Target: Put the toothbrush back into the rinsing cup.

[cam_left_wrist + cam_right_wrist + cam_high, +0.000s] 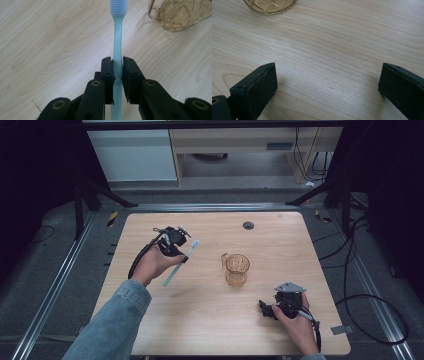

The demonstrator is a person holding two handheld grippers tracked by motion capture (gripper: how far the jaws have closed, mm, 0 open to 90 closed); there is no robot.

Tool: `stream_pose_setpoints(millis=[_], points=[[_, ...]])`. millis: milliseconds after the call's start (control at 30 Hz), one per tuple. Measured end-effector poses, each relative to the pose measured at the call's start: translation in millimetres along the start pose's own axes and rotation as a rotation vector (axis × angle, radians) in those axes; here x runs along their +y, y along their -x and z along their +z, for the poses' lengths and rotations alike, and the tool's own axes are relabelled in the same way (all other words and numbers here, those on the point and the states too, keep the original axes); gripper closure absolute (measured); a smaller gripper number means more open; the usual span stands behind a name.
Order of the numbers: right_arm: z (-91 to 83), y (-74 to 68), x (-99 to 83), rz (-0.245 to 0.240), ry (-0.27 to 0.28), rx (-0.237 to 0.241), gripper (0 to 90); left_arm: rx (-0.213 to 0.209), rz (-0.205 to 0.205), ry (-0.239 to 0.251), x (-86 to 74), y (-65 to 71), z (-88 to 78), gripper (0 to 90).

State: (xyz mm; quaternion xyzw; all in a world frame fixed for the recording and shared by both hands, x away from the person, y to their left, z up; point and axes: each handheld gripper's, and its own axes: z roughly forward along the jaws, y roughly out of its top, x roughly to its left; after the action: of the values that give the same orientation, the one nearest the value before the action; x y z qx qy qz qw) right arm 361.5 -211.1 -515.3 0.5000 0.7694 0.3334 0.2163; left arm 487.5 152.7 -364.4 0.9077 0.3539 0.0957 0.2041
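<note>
The left gripper (181, 254), over the left half of the light wooden surface (200, 315), has its jaws clamped on the handle of a pale blue translucent plastic toothbrush (117, 45). The bristle head points toward the far edge; the handle's free end angles back toward the near edge, clear of the surface. An amber cut-glass mug with a handle (236, 269) stands upright near the centre. The right gripper (265, 309) sits near the near right corner, jaws wide apart with nothing between them.
</note>
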Motion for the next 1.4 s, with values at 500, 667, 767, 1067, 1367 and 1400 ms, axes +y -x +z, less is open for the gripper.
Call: stream_pose_setpoints(millis=[500, 667, 767, 1067, 1367, 1400], points=[[-0.1, 0.0, 0.0, 0.000, 0.000, 0.001, 2.4, -0.014, 0.006, 0.099, 11.3, 4.5, -2.0, 78.9], [-0.1, 0.0, 0.0, -0.001, 0.000, 0.000, 2.4, -0.018, 0.023, 0.128, 14.9, 13.7, -2.8, 78.9], [-0.1, 0.0, -0.1, 0.000, -0.001, 0.001, 2.4, -0.013, 0.055, 0.157, 17.4, 21.3, -3.2, 78.9], [-0.2, 0.1, -0.1, -0.002, 0.000, 0.003, 2.4, 0.029, 0.154, 0.246, 21.8, 44.5, -2.2, 78.9], [-0.5, 0.0, -0.1, -0.003, -0.003, 0.003, 2.4, 0.048, 0.190, 0.343, 18.3, 48.6, -4.5, 78.9], [-0.3, 0.1, -0.2, -0.003, 0.000, 0.004, 2.4, 0.054, 0.194, 0.361, 17.4, 48.7, -5.1, 78.9]])
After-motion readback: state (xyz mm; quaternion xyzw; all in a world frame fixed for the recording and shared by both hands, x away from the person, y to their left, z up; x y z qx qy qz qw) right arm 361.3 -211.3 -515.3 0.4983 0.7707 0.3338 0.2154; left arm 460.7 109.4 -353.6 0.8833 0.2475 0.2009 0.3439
